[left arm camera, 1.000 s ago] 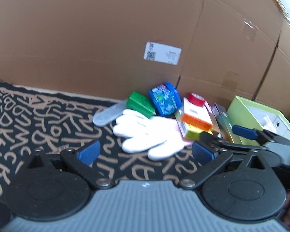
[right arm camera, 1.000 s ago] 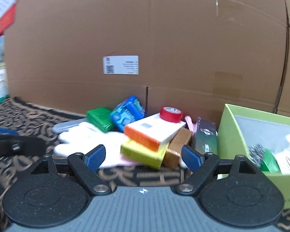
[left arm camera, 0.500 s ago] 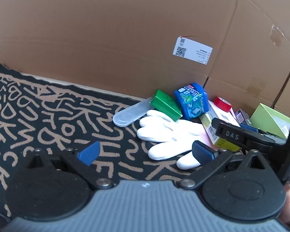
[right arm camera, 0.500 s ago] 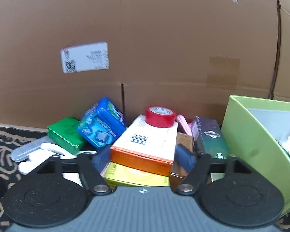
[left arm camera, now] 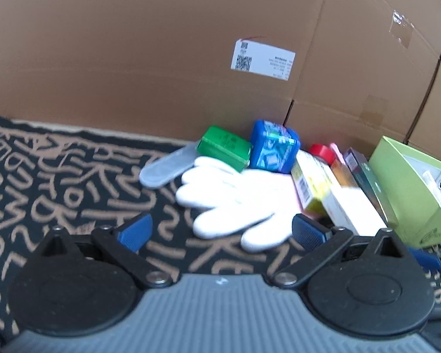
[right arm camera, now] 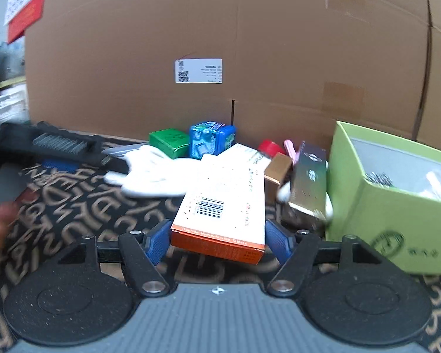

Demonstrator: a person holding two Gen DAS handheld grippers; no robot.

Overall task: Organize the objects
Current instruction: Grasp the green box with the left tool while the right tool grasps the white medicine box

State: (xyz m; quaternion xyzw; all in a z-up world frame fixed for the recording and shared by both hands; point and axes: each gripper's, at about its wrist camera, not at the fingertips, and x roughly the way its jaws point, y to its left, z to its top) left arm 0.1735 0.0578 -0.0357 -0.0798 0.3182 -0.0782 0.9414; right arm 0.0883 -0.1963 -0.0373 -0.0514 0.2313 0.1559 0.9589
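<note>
On the left, we held the left gripper (left arm camera: 219,231) spread wide above the patterned mat (left arm camera: 58,182), nothing between its pads; the right pad sat just beside the fingertips of the white glove (left arm camera: 238,203) but we could not tell whether it touched.

Moving right in the left wrist view, we counted one clear flat case (left arm camera: 167,166), one green box (left arm camera: 225,147), one blue pack (left arm camera: 273,150), one red tape roll (left arm camera: 322,150) and one pink item (left arm camera: 336,150), all bunched against the cardboard wall (left arm camera: 161,58), which carried one white label (left arm camera: 263,60). A yellow box (left arm camera: 311,182) lay beside the glove's cuff.

Further right, our right gripper (right arm camera: 217,239) had just been closing, and its two blue pads pinched the sides of the white-and-orange box (right arm camera: 220,206), one pad against each long side. That box was tilted, its near orange end between the pads and its far end reaching toward the pile. The motion blur left it unclear whether it rested on anything.

Right of it we counted one brown box (right arm camera: 277,168) and one dark box (right arm camera: 308,182), the dark one leaning against the single lime-green bin (right arm camera: 376,217) at the far right, which held small items too blurred to count.
</note>
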